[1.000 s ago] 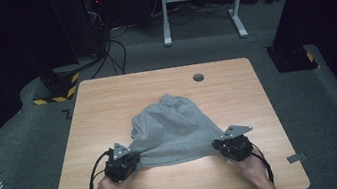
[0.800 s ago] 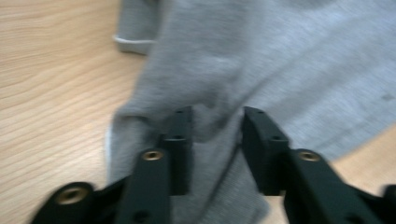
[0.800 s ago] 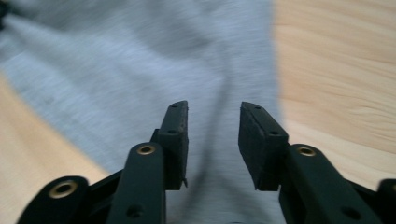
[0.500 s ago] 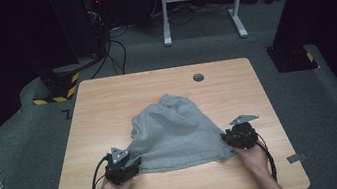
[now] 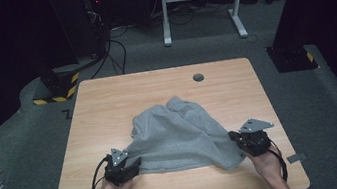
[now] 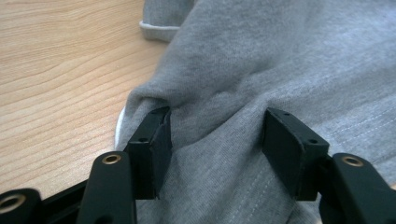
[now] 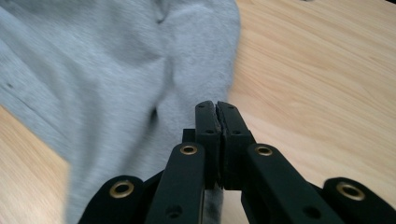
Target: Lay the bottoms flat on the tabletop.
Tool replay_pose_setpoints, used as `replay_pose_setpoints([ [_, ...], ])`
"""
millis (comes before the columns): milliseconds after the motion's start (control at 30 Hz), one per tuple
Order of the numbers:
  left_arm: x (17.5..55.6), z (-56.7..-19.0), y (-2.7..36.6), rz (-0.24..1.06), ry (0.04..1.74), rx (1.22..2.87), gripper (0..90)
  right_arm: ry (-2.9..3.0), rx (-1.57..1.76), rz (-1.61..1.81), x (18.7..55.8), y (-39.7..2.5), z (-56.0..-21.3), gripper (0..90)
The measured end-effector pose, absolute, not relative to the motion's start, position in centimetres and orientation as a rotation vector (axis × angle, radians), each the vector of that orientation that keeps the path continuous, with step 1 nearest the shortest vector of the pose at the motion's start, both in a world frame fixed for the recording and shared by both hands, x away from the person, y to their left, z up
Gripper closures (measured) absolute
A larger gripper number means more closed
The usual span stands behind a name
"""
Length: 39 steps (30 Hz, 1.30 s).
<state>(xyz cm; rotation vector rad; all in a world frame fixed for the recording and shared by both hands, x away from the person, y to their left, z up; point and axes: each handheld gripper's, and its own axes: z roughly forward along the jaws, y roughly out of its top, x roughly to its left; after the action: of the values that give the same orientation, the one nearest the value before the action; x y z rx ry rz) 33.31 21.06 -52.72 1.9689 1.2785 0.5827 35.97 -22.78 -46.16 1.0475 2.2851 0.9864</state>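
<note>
Black jaws of the left gripper (image 6: 215, 149) stand apart, with a fold of the grey garment (image 6: 280, 70) lying between them at its near left corner. On the other side, the right gripper (image 7: 217, 116) has its jaws pressed together; a thin edge of the cloth seems caught between them, at the near right corner. From above, the garment (image 5: 177, 133) lies crumpled on the near half of the wooden table (image 5: 106, 98), stretched between both grippers. A small dark round hole (image 5: 198, 77) sits near the table's far edge.
</note>
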Motion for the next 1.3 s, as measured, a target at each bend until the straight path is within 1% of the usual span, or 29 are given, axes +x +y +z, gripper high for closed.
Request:
replay_pose_setpoints([
  [67, 33.3, -52.7, 21.1, 0.582, 1.279, 1.969, 42.0, 2.276, 1.083, 0.918, 35.7, -23.5, -46.8, 87.8],
  [167, 33.3, -52.7, 21.0, 0.581, 1.279, 1.969, 41.7, 2.297, 1.202, 0.823, 36.6, -24.9, -48.8, 87.5],
  [233, 33.3, -52.7, 21.0, 0.582, 1.280, 1.968, 41.8, 2.299, 1.257, 0.801, 37.1, -25.3, -49.6, 85.1],
  [367, 33.3, -52.7, 21.0, 0.583, 1.281, 1.968, 41.7, 2.268, 1.226, 0.894, 37.6, -24.0, -48.9, 68.1],
  [467, 33.3, -52.7, 21.0, 0.583, 1.281, 1.968, 41.7, 2.270, 1.211, 0.909, 39.2, -22.4, -48.5, 61.7],
  [533, 33.3, -52.7, 21.0, 0.581, 1.281, 1.967, 41.7, 2.296, 1.225, 0.883, 40.7, -21.4, -48.9, 61.7],
  [567, 33.3, -52.7, 21.0, 0.581, 1.281, 1.967, 41.7, 2.309, 1.234, 0.868, 41.4, -21.0, -49.2, 63.1],
  [600, 33.3, -52.7, 21.0, 0.583, 1.281, 1.965, 41.7, 2.326, 1.247, 0.851, 42.0, -20.7, -49.6, 66.8],
  [700, 33.3, -52.7, 21.0, 0.582, 1.281, 1.965, 41.7, 2.388, 1.205, 0.777, 42.8, -20.0, -50.4, 83.4],
  [733, 33.3, -52.7, 21.0, 0.582, 1.281, 1.965, 41.7, 2.401, 1.173, 0.755, 42.7, -19.8, -50.3, 85.8],
  [833, 33.3, -52.7, 21.0, 0.581, 1.281, 1.967, 41.7, 2.434, 1.037, 0.642, 41.8, -19.5, -49.6, 87.5],
  [900, 33.3, -52.7, 21.0, 0.581, 1.281, 1.967, 41.7, 2.403, 1.063, 0.657, 41.6, -20.4, -49.1, 87.6],
  [967, 33.3, -52.7, 21.0, 0.580, 1.280, 1.967, 41.6, 2.329, 1.181, 0.701, 41.9, -22.2, -48.9, 87.6],
  [1067, 33.3, -52.7, 21.0, 0.580, 1.279, 1.966, 41.2, 2.278, 1.266, 0.706, 42.0, -23.5, -49.3, 85.7],
  [1200, 33.3, -52.7, 21.1, 0.576, 1.277, 1.966, 40.2, 2.263, 1.230, 0.759, 40.9, -22.5, -49.5, 71.6],
  [1300, 33.3, -52.5, 21.3, 0.535, 1.285, 1.947, 39.2, 2.294, 1.159, 0.876, 40.3, -21.1, -49.4, 66.0],
])
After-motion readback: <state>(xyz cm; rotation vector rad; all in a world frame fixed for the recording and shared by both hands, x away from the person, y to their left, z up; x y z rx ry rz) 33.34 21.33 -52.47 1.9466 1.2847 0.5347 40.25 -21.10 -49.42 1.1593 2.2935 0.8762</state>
